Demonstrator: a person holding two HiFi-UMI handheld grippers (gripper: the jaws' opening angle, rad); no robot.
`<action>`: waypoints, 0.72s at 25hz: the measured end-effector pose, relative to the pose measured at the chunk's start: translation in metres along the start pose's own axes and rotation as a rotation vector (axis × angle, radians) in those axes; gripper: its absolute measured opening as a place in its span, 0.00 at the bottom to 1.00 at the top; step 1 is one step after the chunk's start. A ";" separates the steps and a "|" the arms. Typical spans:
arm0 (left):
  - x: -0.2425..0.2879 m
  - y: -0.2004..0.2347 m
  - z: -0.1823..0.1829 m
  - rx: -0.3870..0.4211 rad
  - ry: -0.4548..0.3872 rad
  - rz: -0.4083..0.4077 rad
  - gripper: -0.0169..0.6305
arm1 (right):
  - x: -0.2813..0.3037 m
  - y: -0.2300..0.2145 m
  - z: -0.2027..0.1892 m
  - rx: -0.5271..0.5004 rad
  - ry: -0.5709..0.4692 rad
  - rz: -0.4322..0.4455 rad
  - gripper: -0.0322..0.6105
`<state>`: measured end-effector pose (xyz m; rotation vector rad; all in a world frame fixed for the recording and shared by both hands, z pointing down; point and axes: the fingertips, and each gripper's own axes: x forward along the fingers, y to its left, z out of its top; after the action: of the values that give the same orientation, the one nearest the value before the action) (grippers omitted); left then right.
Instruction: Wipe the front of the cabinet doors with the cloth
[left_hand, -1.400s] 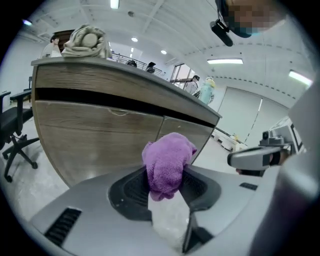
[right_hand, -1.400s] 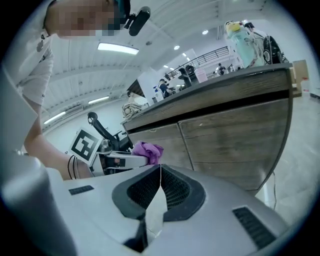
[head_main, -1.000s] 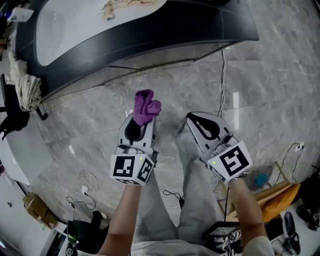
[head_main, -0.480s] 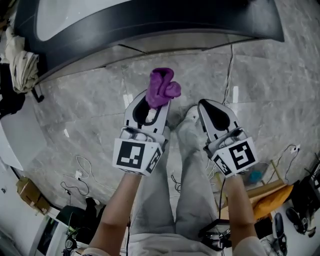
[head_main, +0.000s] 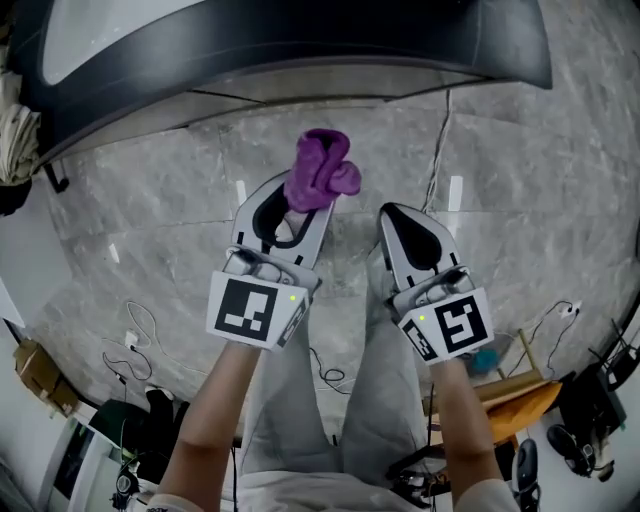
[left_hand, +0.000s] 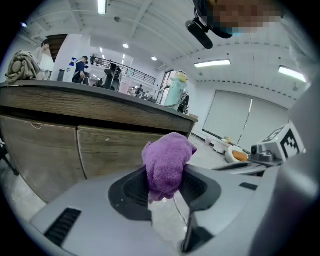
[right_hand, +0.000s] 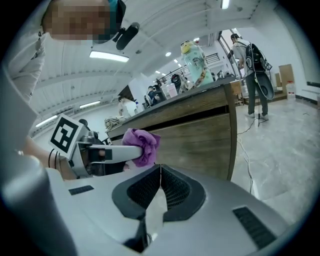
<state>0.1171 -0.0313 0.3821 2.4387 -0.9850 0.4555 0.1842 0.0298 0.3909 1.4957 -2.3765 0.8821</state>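
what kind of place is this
Probably an open-plan lobby or office hall: a long curved dark-topped counter with wood-grain cabinet doors, a polished grey marble floor, and strip ceiling lights.

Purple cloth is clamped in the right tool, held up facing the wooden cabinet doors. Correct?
No. The cloth is clamped in the left tool, not the right, as the left gripper view shows; it is held up facing the wooden cabinet doors. The right tool is shut and empty.
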 end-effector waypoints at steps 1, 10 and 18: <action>0.012 -0.011 0.001 -0.003 -0.008 0.002 0.25 | -0.008 -0.008 0.001 -0.009 0.004 0.016 0.09; 0.142 -0.123 0.011 -0.025 -0.070 -0.058 0.25 | -0.061 -0.104 0.009 -0.035 0.001 0.024 0.09; 0.191 -0.106 0.034 -0.058 -0.117 0.004 0.25 | -0.073 -0.143 0.004 0.004 -0.018 -0.039 0.09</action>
<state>0.3284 -0.0898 0.4108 2.4344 -1.0366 0.2835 0.3440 0.0378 0.4080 1.5532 -2.3509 0.8686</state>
